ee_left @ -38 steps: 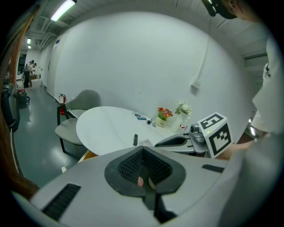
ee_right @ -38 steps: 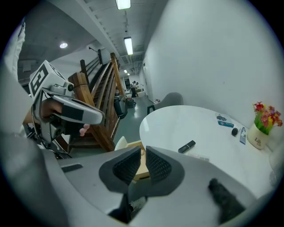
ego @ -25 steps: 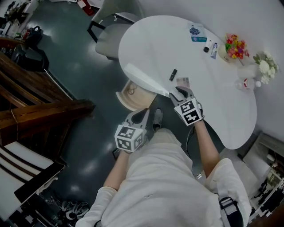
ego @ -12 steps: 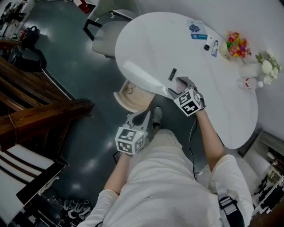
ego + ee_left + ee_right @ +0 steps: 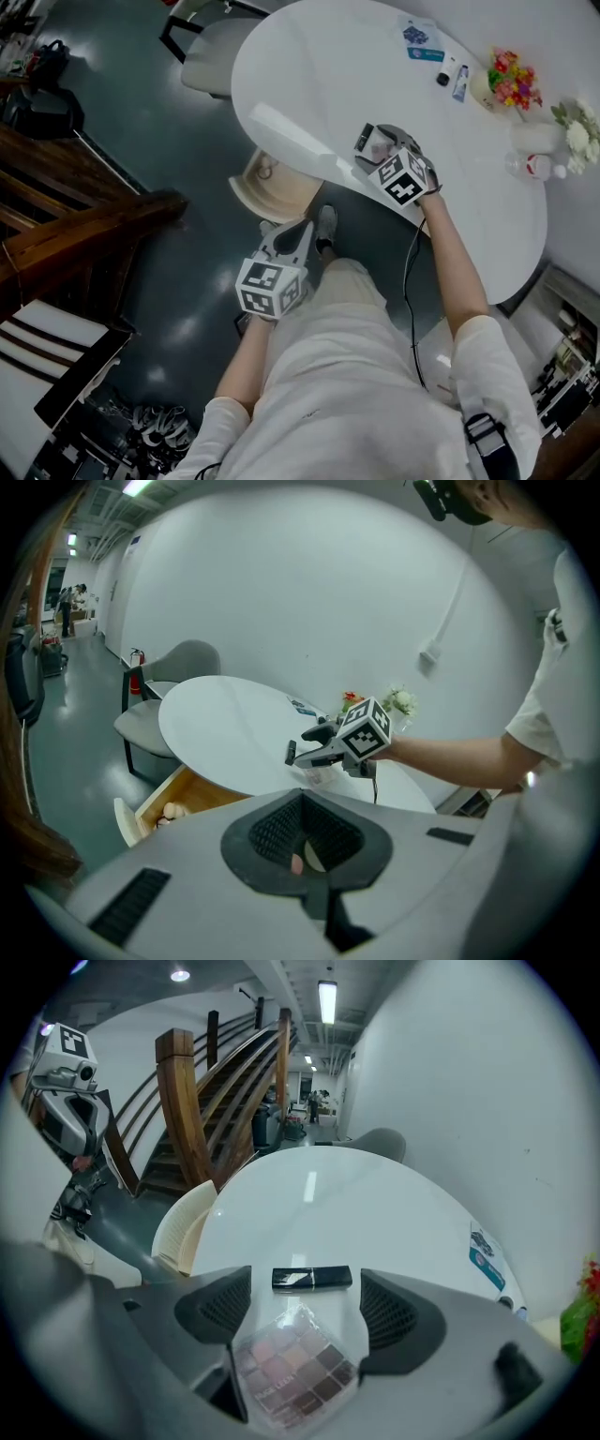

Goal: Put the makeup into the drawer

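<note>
The left tool [image 5: 292, 239] is clenched shut, low beside the open drawer [image 5: 270, 199] under the counter [image 5: 309, 84]. To the right, the right tool [image 5: 305, 1302] has just been opening. It is now released, with the eyeshadow palette [image 5: 292, 1368] lying on the counter between its jaws. A black tube [image 5: 312, 1279] lies just beyond.

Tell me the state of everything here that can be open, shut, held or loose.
Drawer: pulled open.
Left claw: shut.
Right claw: open; its jaws have just been opening and stand either side of the eyeshadow palette without gripping it.
Eyeshadow palette: flat on the table, loose.
Black tube: on its side on the table, untouched.
</note>
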`<state>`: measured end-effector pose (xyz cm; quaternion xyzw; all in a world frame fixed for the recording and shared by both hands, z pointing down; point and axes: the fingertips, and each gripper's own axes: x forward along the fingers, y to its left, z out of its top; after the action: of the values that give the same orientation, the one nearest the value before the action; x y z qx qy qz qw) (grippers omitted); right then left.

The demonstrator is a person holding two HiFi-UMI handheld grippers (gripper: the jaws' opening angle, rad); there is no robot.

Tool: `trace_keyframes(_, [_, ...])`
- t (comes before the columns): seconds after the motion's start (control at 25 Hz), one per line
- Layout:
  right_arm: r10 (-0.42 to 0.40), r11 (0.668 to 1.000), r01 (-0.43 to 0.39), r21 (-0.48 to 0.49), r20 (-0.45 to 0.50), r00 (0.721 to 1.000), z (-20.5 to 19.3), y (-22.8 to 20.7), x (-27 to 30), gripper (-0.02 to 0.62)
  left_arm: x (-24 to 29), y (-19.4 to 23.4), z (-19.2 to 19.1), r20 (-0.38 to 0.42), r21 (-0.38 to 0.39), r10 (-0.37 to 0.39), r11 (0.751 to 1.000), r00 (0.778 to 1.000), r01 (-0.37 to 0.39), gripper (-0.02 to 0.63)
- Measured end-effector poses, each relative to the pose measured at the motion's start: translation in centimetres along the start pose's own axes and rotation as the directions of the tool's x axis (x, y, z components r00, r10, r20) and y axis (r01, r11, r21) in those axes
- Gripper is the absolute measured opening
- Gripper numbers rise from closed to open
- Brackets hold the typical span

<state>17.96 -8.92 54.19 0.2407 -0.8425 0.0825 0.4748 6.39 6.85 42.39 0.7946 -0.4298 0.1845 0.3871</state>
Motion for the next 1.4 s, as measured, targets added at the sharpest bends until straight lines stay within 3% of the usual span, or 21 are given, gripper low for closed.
trace_keyframes(0.32, [0.026,0.998,-0.029,-0.063,-0.055,0.998,-0.8,-0.5,2.5,0.356,0.9,1.0,-0.9,-0.004,-0.023,0.004,1.0,1.0,-0.004,0.008])
trace_keyframes(0.92, [0.127,0.992,-0.129,-0.016,-0.084,0.988,-1.0,0.2,3.4,0.347,0.7,1.5,-1.7,-0.011,-0.027,-0.01,1.0,1.0,0.01,0.008])
trace_keyframes(1.4, [0.057,0.998,-0.059,-0.016,-0.115,0.992,-0.1,0.6,2.5,0.342,-1.0,3.7,-2.0,0.007,-0.036,-0.002,0.999,1.0,0.002,0.008])
